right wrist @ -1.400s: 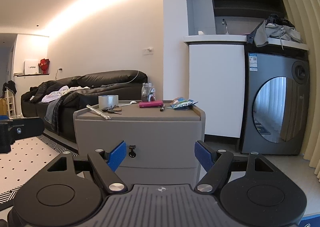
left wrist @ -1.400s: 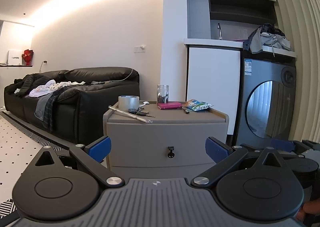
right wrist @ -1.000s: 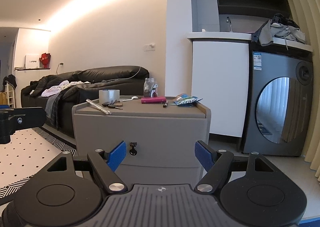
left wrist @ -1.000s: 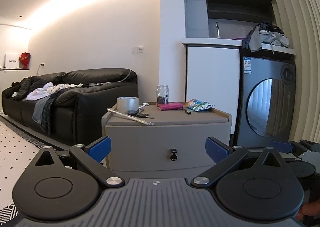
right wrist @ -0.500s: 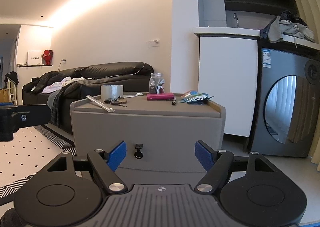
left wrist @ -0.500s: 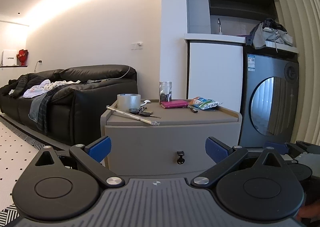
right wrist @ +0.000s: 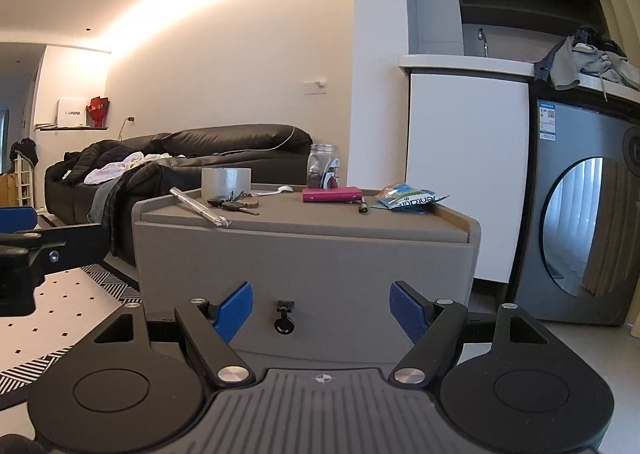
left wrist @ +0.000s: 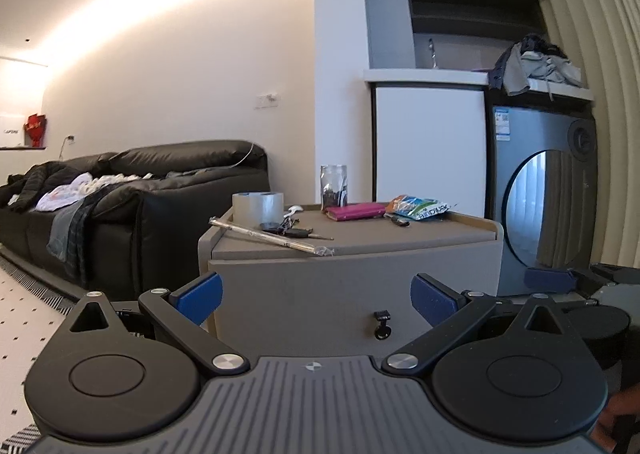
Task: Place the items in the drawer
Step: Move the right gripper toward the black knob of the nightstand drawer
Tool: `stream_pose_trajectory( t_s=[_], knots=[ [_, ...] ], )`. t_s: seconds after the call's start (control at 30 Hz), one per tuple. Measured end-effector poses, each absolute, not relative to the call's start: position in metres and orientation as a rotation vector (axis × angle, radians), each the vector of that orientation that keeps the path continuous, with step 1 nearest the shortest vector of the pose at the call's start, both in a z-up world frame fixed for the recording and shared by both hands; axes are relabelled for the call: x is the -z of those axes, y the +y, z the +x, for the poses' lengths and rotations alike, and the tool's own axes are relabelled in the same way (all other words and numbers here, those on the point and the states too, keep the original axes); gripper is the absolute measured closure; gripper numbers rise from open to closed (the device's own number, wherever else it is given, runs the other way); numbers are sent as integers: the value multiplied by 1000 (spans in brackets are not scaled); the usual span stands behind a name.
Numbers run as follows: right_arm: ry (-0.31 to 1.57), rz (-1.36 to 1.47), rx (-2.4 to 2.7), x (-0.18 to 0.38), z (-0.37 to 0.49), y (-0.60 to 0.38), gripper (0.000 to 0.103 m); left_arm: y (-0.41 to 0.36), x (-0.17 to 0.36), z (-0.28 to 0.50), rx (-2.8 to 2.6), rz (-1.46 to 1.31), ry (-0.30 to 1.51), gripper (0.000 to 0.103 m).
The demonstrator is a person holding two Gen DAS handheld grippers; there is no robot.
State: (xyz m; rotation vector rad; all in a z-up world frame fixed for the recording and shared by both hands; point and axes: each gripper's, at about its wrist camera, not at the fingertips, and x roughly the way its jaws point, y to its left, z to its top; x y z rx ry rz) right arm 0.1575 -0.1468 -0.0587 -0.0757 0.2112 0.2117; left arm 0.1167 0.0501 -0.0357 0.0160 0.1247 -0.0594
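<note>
right wrist: drawer (right wrist: pixel 304 274) nearer now

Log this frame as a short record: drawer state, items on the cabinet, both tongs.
drawer: closed, pull untouched
cabinet top: tape roll, keys, jar, pink wallet, snack packet, long clear-wrapped stick
left tongs: open, empty
right tongs: open, empty, facing the pull

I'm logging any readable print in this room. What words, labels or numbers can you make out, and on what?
"CAPERS", roughly, blurred: white box on the wall shelf.
Snack packet: large white lettering, appears upside down, not readable.
Washing machine label: too small.
Glass jar label: unreadable.
</note>
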Motion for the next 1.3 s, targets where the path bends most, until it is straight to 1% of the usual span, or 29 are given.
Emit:
stream_pose_trajectory(
  t_s=[0.23,0.37,0.6,0.77,0.9,1.07,1.23,1.3],
  knots=[
    [202,-55,-201,71,178,-141,24,70,50,148,102,18,96,0],
    [189,-47,-195,82,189,-135,25,86,51,171,136,-26,67,0],
    [127,-49,-176,103,197,-125,25,105,67,207,125,-75,83,0],
    [160,-37,-128,110,210,-121,25,112,67,226,119,-58,110,0],
    [217,-10,-150,112,223,-115,25,112,54,236,146,-33,120,0],
    [210,-22,-136,110,230,-102,25,109,21,242,213,46,92,0],
    [210,-12,-113,111,235,-97,25,119,-5,248,257,-12,49,0],
    [229,-11,-100,111,239,-95,25,127,-13,254,290,-62,66,0]
  ],
)
